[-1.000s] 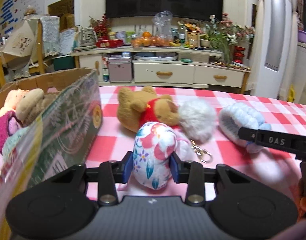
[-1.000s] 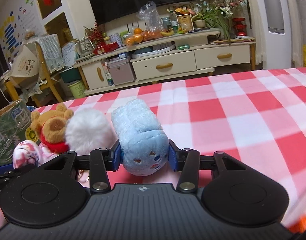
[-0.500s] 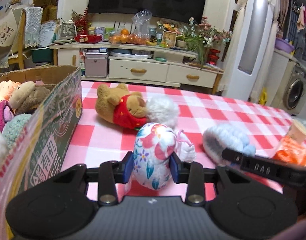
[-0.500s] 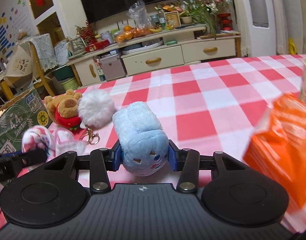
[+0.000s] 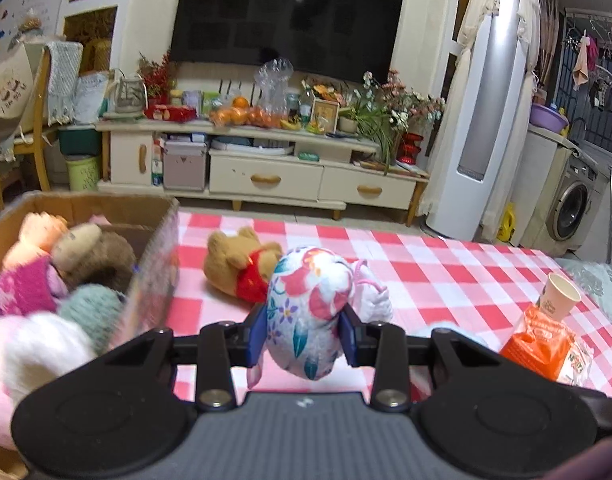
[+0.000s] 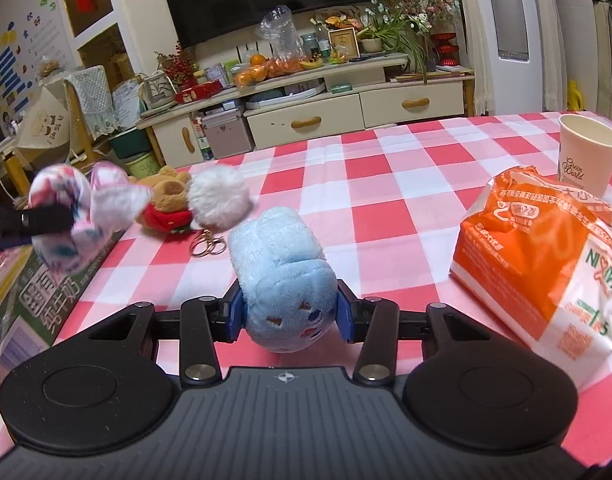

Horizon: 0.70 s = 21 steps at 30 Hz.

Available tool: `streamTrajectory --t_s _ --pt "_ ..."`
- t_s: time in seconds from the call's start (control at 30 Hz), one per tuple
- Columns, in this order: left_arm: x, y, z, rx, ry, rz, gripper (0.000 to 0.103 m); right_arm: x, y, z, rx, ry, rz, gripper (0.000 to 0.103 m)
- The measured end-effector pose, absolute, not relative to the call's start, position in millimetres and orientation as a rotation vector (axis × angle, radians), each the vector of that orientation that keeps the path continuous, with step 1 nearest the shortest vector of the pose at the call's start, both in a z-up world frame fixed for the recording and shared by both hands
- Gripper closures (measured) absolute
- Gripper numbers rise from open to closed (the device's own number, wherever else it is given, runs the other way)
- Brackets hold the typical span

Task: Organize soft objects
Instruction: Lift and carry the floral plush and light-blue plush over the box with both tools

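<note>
My left gripper (image 5: 303,334) is shut on a white floral fabric toy (image 5: 306,304) and holds it above the checked tablecloth, next to the cardboard box (image 5: 153,248) of plush toys on the left. It also shows in the right wrist view (image 6: 73,212). My right gripper (image 6: 289,316) is shut on a light blue plush (image 6: 283,276), lifted over the table. A brown bear in a red shirt (image 5: 241,266) lies on the cloth with a white pompom keychain (image 6: 217,200) beside it.
An orange snack bag (image 6: 546,256) and a paper cup (image 6: 586,152) stand on the table's right side. The box holds several plush toys (image 5: 45,280). A TV cabinet (image 5: 265,168) and a chair (image 5: 21,120) are beyond the table.
Both grippers have risen and pulled back with their toys. The left one has lifted the floral toy higher, level with the box top; the orange bag and cup have come into view.
</note>
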<state>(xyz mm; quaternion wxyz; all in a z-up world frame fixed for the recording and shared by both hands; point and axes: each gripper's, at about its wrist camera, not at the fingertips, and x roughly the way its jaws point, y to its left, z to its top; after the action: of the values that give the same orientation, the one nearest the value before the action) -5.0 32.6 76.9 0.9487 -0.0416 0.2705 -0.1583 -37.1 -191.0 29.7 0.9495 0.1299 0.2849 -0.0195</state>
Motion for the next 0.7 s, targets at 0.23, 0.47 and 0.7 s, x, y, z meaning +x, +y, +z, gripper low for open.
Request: streamTrajectory --t_s 0.23,0.47,0.7 --pt "-12 54 99 -0.059 0.489 -0.269 0.067 -51 -172 45 0.243 0.557 -0.011 0.047" --pt "-12 76 117 -0.037 0.444 -0.192 0.067 -54 -142 67 0.223 0.52 0.048 0.048" --pt "-12 102 129 -0.037 0.406 -0.117 0.067 -50 -106 94 0.184 0.478 0.121 0.047"
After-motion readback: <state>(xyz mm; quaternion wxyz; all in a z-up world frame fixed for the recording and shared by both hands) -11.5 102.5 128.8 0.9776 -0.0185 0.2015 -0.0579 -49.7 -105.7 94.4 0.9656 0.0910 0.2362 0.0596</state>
